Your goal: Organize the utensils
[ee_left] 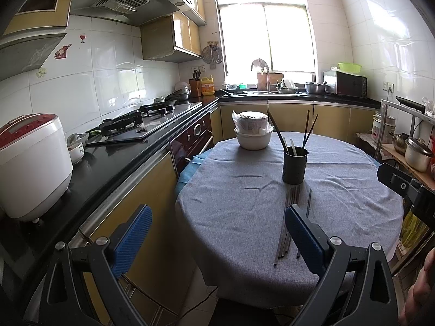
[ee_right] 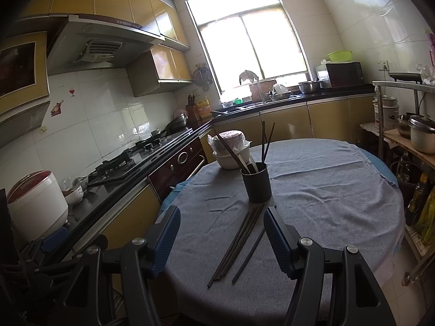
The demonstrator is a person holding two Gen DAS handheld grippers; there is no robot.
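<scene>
A dark cylindrical utensil holder (ee_left: 295,165) (ee_right: 256,182) stands upright on the round table with several chopsticks and two white utensils in it. Several dark chopsticks (ee_left: 289,222) (ee_right: 238,241) lie loose on the grey tablecloth (ee_left: 239,203) (ee_right: 326,203) in front of the holder. My left gripper (ee_left: 217,233) is open and empty, above the table's near left edge. My right gripper (ee_right: 221,237) is open and empty, held above the loose chopsticks, which show between its blue pads.
A stack of white bowls (ee_left: 253,133) (ee_right: 231,150) sits at the table's far side. A counter with a rice cooker (ee_left: 32,163) (ee_right: 36,203) and a gas stove (ee_left: 130,125) runs along the left. A shelf with metal pots (ee_right: 418,133) stands at the right.
</scene>
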